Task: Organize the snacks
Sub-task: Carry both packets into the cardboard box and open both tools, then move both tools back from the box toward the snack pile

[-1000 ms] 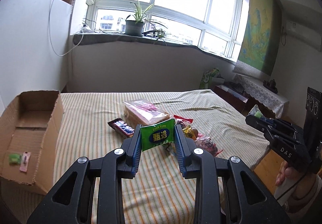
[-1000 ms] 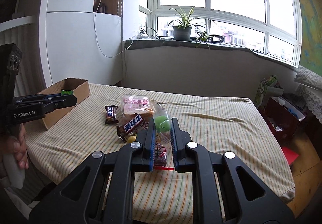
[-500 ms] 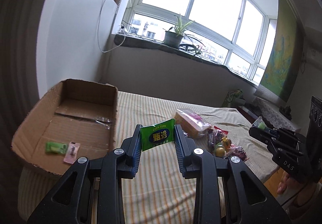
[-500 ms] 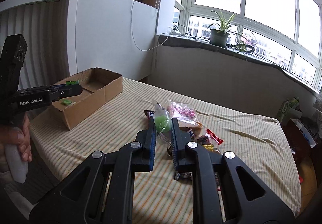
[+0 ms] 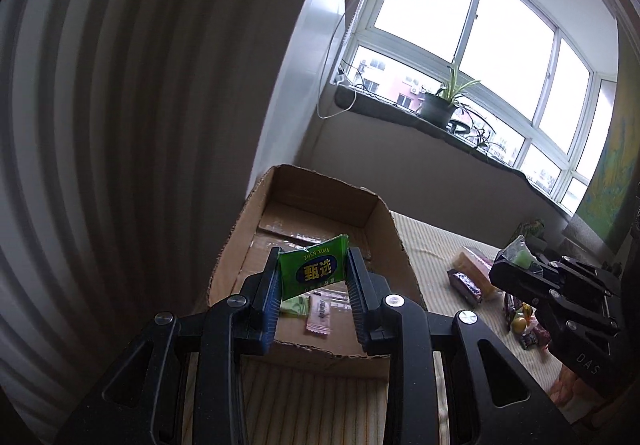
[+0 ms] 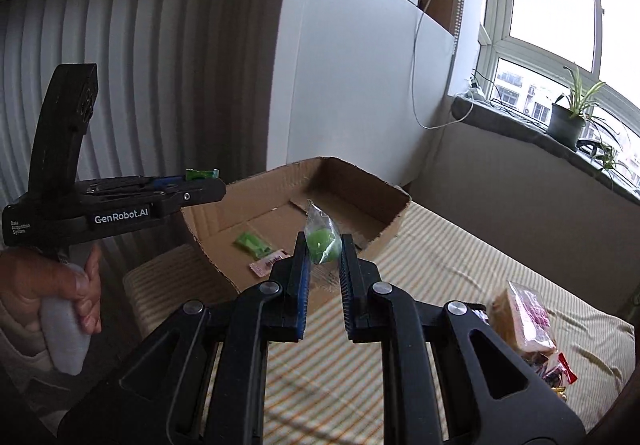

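Green foil snack packet (image 5: 313, 271): clamped upright between left gripper (image 5: 313, 285) pads, above open brown cardboard box (image 5: 382, 221). Clear-wrapped green candy (image 6: 322, 239): pinched in right gripper (image 6: 322, 259), over box.

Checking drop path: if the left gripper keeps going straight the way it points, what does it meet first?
Probably the cardboard box: the left gripper, shut on the green packet, points down into its open top, likely toward the floor or far wall. Depth unclear.
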`<action>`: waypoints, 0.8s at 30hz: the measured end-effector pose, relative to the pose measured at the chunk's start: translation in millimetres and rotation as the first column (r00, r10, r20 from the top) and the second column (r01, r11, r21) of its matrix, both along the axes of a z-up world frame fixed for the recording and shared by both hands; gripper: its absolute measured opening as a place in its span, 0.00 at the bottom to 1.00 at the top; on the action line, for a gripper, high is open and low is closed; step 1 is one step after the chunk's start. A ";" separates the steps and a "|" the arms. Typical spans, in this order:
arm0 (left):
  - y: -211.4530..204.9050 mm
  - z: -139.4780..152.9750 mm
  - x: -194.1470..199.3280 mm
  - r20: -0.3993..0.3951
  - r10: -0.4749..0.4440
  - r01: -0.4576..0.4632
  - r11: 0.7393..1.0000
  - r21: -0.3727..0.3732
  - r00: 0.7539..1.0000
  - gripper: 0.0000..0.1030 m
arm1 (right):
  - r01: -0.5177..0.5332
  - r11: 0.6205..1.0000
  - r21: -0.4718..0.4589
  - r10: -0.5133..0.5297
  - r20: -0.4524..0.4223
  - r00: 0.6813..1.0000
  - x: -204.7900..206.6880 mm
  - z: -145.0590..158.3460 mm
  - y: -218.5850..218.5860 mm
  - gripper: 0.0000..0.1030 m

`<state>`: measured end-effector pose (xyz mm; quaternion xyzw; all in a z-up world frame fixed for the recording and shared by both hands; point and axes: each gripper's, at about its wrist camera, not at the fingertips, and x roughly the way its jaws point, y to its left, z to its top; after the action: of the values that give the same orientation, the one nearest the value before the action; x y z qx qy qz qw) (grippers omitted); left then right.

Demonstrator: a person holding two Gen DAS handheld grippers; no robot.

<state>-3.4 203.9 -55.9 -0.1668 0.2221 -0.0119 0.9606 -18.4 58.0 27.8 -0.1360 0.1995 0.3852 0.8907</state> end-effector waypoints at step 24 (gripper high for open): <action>20.0 -20.4 27.0 -0.067 0.031 -0.035 0.998 -0.061 0.997 0.62 | -0.041 0.999 -0.024 0.039 -0.075 0.996 40.9 -30.1 38.6 0.38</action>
<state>23.6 223.9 -76.3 -0.2003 0.2503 0.0025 0.9472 22.5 96.6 -2.3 -0.1368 0.2348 0.4054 0.8728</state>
